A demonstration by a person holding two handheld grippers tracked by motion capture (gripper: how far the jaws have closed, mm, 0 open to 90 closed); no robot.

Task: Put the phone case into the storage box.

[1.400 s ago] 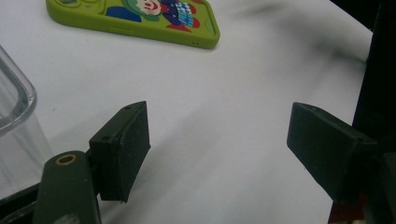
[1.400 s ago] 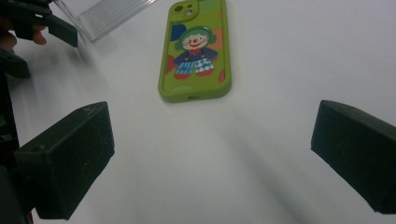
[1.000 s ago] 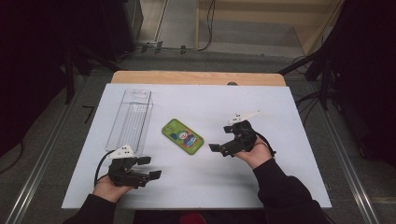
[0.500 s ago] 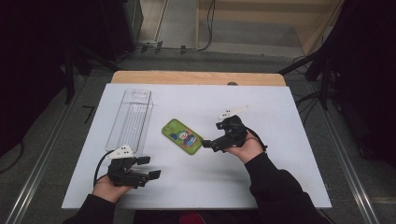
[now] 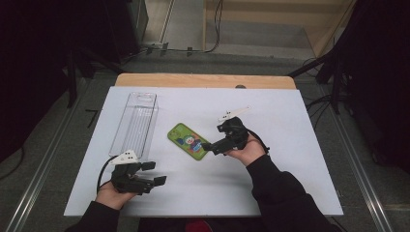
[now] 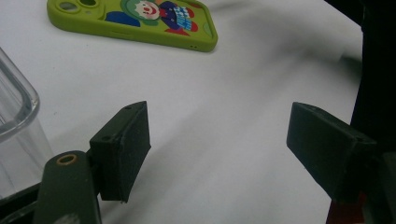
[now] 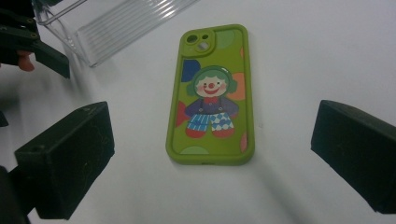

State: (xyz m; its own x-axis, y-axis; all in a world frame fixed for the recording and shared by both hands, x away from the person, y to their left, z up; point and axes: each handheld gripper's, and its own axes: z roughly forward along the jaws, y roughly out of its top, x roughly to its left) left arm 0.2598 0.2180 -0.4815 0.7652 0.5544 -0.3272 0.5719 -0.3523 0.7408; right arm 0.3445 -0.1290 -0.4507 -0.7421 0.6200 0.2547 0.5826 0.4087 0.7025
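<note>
Closing in on green phone case (image 5: 189, 141) with right gripper (image 5: 211, 146), jaws spread wide, holding nothing. Case lying flat mid-table, beside clear tray (image 5: 136, 121). Likely needing jaws straddling the long edges, squared, dropping low before squeezing. Left gripper (image 5: 153, 173) idling near table's front edge, likewise released.

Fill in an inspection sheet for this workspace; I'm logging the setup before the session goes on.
Surface: white sheet over a wooden table.
Job's things: green phone case lying flat; clear tray left of it, nothing seen inside.
Clutter: nothing seen.
Grippers: left tongs open, over bare sheet; right tongs open, astride the case's near end, not touching.
Cables: black lead at left tongs; more on the floor.
Surroundings: dark, stands beside table.
</note>
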